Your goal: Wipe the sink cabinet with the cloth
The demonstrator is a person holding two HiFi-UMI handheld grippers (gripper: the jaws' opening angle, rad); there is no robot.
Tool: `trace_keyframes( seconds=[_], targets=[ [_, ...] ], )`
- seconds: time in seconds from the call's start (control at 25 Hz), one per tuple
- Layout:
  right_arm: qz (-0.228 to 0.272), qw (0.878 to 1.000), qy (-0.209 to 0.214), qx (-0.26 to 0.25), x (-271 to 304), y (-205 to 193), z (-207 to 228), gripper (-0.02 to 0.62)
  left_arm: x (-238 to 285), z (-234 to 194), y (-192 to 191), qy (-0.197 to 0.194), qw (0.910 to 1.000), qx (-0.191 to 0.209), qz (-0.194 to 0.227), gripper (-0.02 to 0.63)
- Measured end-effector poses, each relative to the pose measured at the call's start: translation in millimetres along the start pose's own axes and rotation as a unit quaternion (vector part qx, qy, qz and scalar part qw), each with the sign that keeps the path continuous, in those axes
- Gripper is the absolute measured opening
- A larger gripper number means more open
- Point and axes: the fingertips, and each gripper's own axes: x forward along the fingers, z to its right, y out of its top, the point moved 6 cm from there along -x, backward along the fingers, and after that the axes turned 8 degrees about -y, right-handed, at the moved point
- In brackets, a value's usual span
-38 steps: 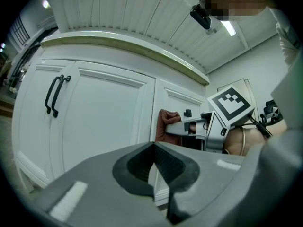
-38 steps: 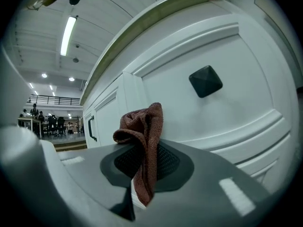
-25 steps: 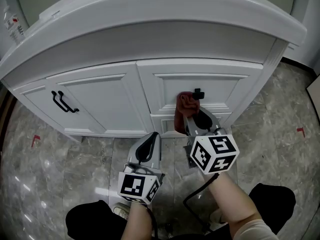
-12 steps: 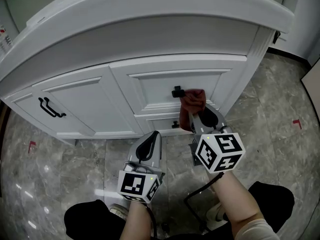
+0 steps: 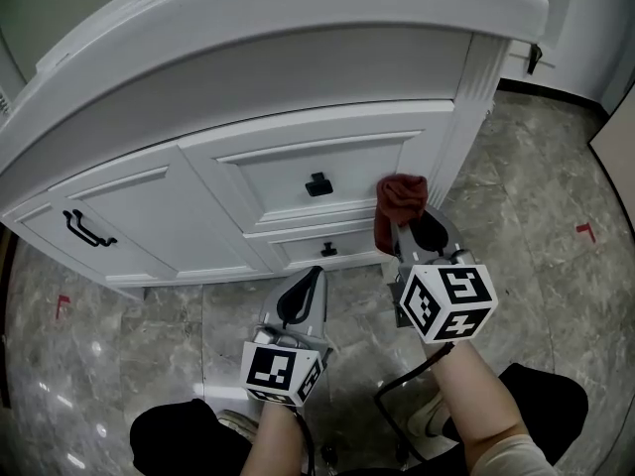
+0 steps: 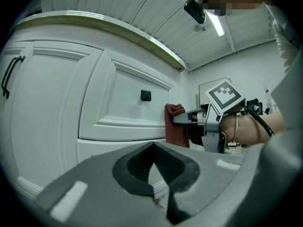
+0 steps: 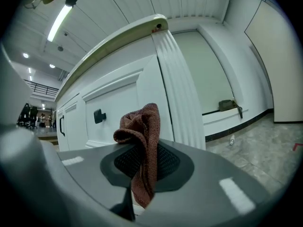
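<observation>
The white sink cabinet (image 5: 268,181) fills the head view, with a black knob (image 5: 318,183) on its upper drawer. My right gripper (image 5: 405,230) is shut on a reddish-brown cloth (image 5: 402,197), which is pressed against the right end of that drawer front, beside the fluted corner post (image 5: 466,107). The right gripper view shows the cloth (image 7: 142,126) bunched up between the jaws of my right gripper (image 7: 142,155). My left gripper (image 5: 309,276) hangs lower and left, shut on nothing, apart from the cabinet. From the left gripper view, the cloth (image 6: 176,126) hangs from the right gripper (image 6: 182,118).
A smaller knob (image 5: 327,250) sits on the lower drawer, and a black bar handle (image 5: 81,228) on the left door. Grey marble floor (image 5: 526,216) lies all round, with a red mark (image 5: 585,231) at the right. The person's knees are at the bottom edge.
My right gripper has carried the cloth rightward along the drawer front, from beside the knob to the drawer's right end. The left gripper has stayed low and shut.
</observation>
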Motion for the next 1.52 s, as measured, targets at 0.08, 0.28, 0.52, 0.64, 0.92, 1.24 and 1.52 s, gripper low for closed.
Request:
trace_keyframes(
  seconds=[0.08, 0.28, 0.52, 0.64, 0.92, 1.24, 1.52],
  targets=[
    [0.0, 1.0, -0.006, 0.006, -2, 0, 6, 0.081, 3, 3, 2, -0.002, 1.0, 0.0, -0.001, 0.0],
    [-0.001, 0.999, -0.039, 0.011, -7, -2, 30, 0.08, 7, 6, -2, -0.006, 1.0, -0.004, 0.003, 0.0],
    [-0.011, 0.998, -0.053, 0.031, -14, -13, 36, 0.078, 2, 1, -10, -0.002, 0.9999, -0.012, 0.0, 0.0],
    [-0.02, 0.998, -0.036, 0.038, -14, -27, 17, 0.078, -8, -9, -12, 0.01, 0.9998, -0.017, 0.0, 0.0],
    [-0.05, 0.997, 0.053, 0.04, 0, -72, -70, 0.078, -45, -47, -16, 0.057, 0.998, -0.027, 0.005, 0.0],
    [-0.078, 0.986, 0.143, 0.021, 31, -112, -168, 0.078, -95, -87, -18, 0.109, 0.9936, -0.031, -0.005, 0.0],
    [-0.088, 0.985, 0.147, 0.012, 50, -126, -195, 0.078, -117, -112, -25, 0.136, 0.99, -0.039, 0.003, 0.0]
  ],
)
